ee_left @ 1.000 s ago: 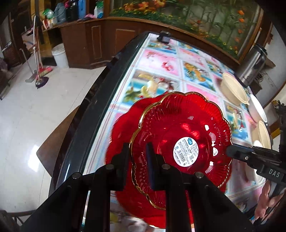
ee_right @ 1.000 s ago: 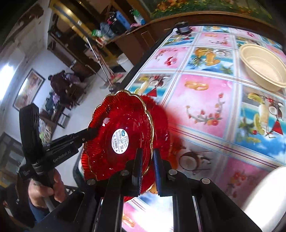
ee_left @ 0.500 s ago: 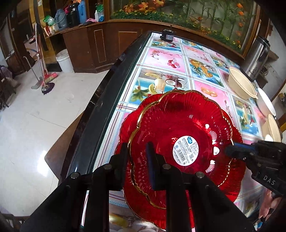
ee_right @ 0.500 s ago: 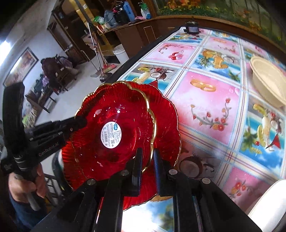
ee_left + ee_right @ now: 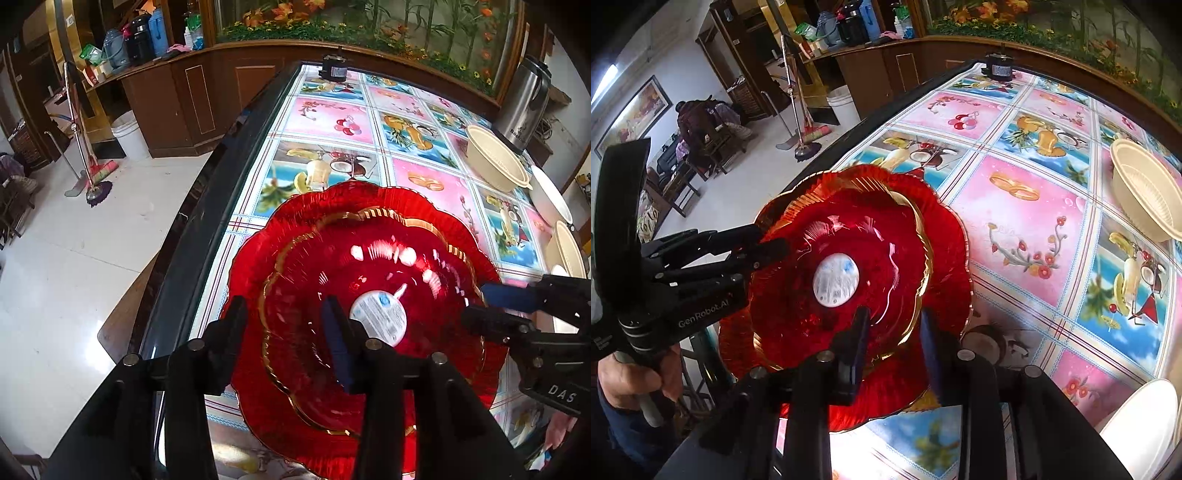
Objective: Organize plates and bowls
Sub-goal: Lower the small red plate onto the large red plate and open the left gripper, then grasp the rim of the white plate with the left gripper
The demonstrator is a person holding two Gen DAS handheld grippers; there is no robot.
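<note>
A small red plate with a gold rim and a white sticker lies inside a larger red plate near the table's left edge. My left gripper straddles the small plate's near rim; its jaws are opening and the pads stand off the rim. In the right wrist view the small plate rests in the larger plate. My right gripper straddles the opposite rim, its jaws opening too, with no pad pressing. Each gripper shows in the other's view, the right gripper and the left gripper.
A cream bowl, a white plate and another cream bowl stand along the table's right side, by a steel kettle. A white dish lies near my right gripper. The table's dark edge runs on the left.
Both grippers' jaws have parted from the small plate's rim. The small plate, held up and tilted before, now lies settled in the larger plate.
</note>
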